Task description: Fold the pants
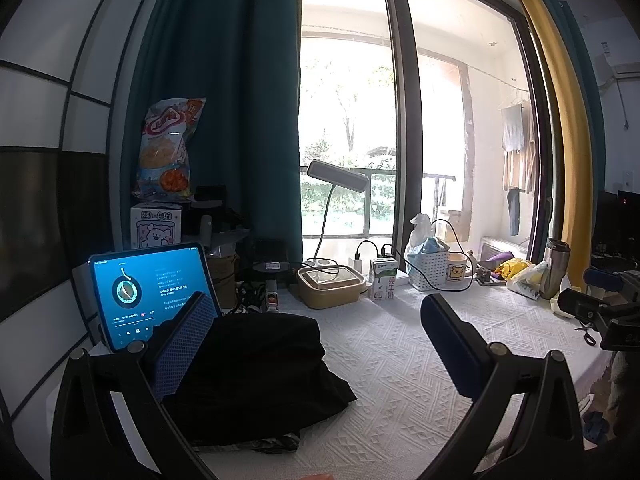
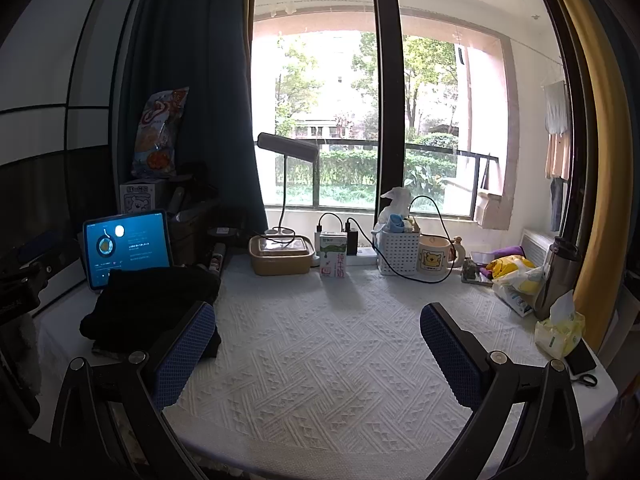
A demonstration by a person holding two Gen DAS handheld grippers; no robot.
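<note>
1. The black pants [image 2: 148, 304] sit in a thick, folded pile on the white counter [image 2: 320, 360]. In the right wrist view they are at the middle left of the frame, just in front of the tablet [image 2: 126, 250].
2. In the left wrist view the pants [image 1: 256, 372] are at the lower left of the frame, very close to the camera.
3. The folding looks almost done or all done. The pile is small and stacked in layers. A bit of another cloth peeks out under it, so maybe it needs a little tidy-up.
4. The pile looks nearly square, so its long way is hard to tell. I cannot see where the waist or the leg ends are.
5. The left hand-held gripper [image 1: 312, 344] is spread wide. It holds nothing. One finger shows in front of the pants, but I cannot tell if it touches them.
6. The right hand-held gripper [image 2: 316, 348] is spread wide too. It holds nothing and hangs over bare counter, beside the pants.
</note>
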